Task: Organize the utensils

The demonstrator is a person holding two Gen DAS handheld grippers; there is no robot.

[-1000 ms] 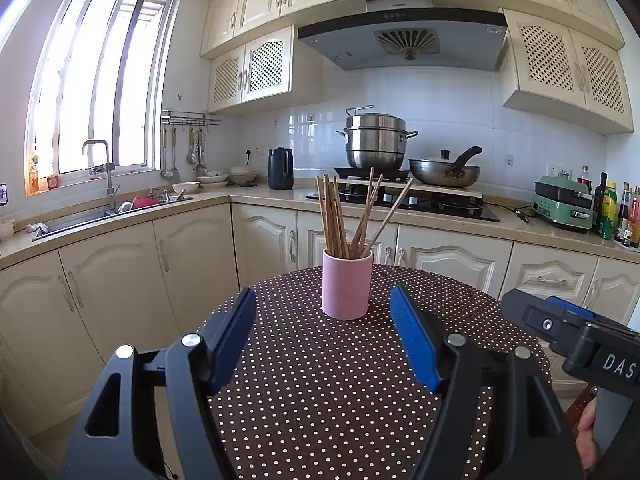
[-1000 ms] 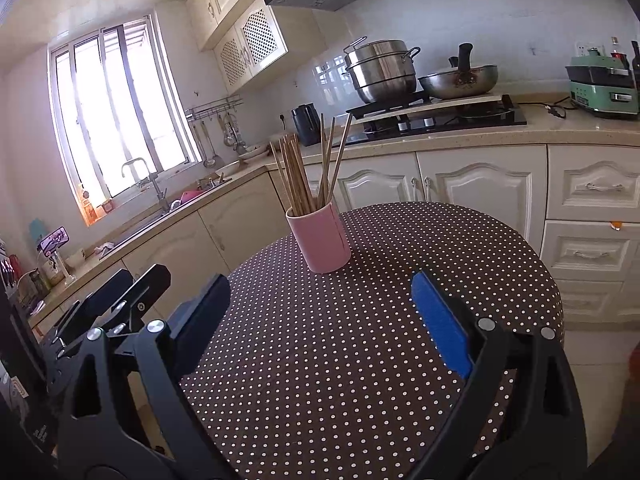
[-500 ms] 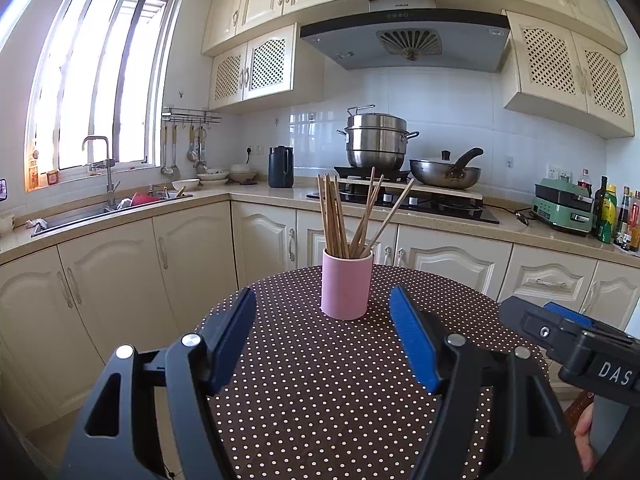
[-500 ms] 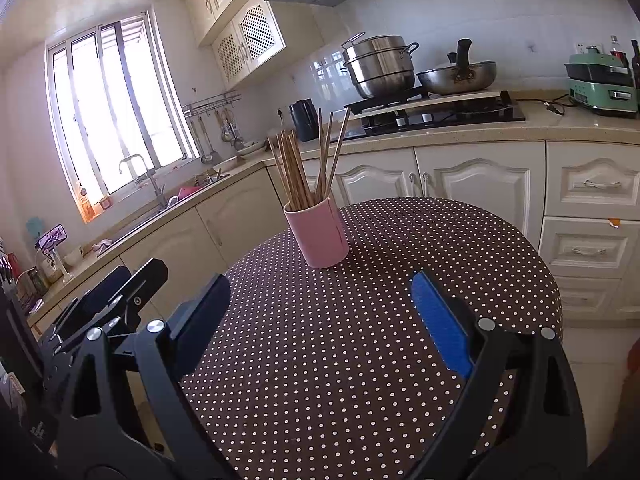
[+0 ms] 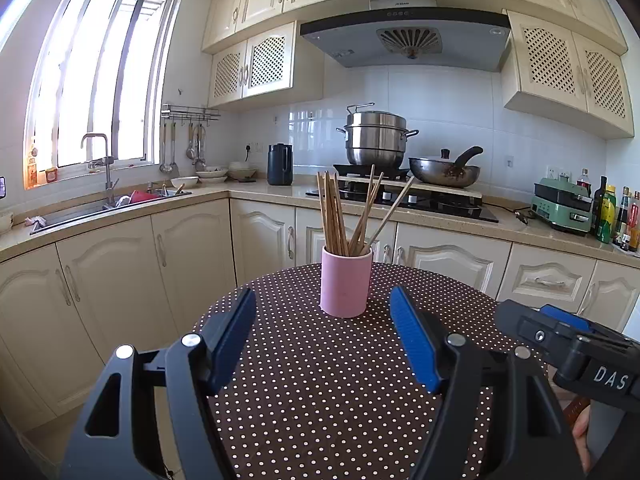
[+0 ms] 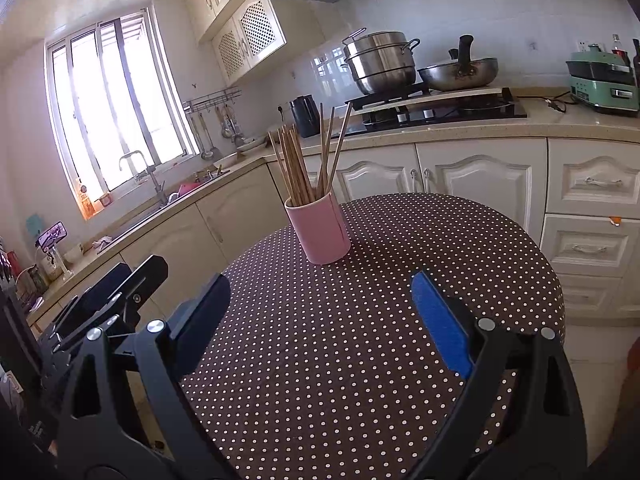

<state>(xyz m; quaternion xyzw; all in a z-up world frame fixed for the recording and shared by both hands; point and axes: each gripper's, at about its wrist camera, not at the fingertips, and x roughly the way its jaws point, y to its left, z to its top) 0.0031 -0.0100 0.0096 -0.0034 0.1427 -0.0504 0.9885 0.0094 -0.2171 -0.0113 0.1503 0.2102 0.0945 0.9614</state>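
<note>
While both pairs of tongs hang wide apart and empty over the brown, white-dotted round tabletop [image 5: 320, 380], the left tongs [image 5: 323, 338] sit beside the right tongs [image 6: 320, 320]. Just ahead of them stands an upright pink cylindrical cup [image 5: 346, 282] holding brown wooden chopsticks [image 5: 334, 216], apart from both.

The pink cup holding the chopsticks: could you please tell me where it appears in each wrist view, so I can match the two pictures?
Left wrist view: the pink cup stands at centre, on the dotted table's far side, between the open tongs' pads.
Right wrist view: the cup sits left of centre, near the table's far-left edge.
Shared landmark: the steel stockpot on the stove behind it.
</note>
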